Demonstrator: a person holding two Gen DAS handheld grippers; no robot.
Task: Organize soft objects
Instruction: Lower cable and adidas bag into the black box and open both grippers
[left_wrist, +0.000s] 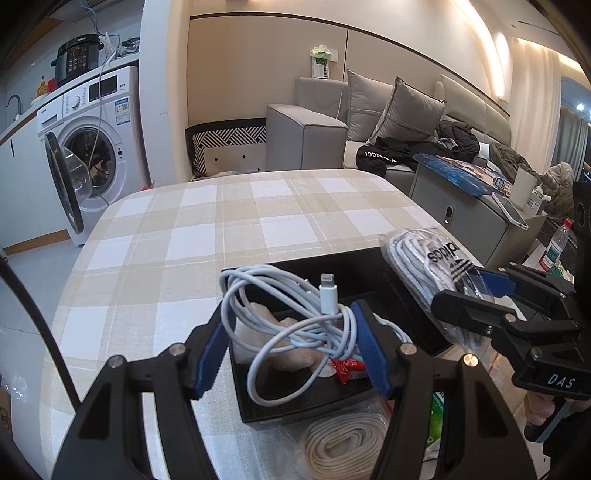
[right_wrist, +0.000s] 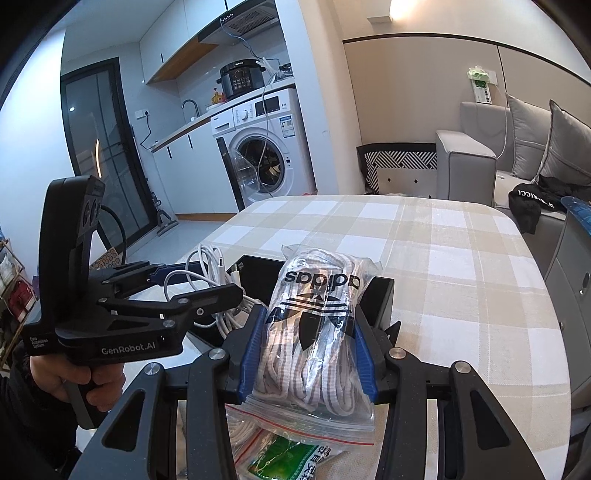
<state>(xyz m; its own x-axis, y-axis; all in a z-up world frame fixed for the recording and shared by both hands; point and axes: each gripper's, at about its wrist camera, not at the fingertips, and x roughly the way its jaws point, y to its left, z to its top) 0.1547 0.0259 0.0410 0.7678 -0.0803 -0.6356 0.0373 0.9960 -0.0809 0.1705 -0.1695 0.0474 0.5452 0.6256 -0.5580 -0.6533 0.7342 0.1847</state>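
Left wrist view: checked tablecloth (left_wrist: 258, 221), washing machine (left_wrist: 88, 147) behind; left gripper (left_wrist: 291, 343) gripping cable (left_wrist: 295, 325), right gripper (right_wrist: 308, 354) gripping bagged laces (right_wrist: 317, 332).

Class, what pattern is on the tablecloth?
The tablecloth has a beige and white check, clearest in the right wrist view.

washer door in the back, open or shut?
Open. The washing machine door is swung out to the left of the drum opening, and the dark drum interior shows in both wrist views.
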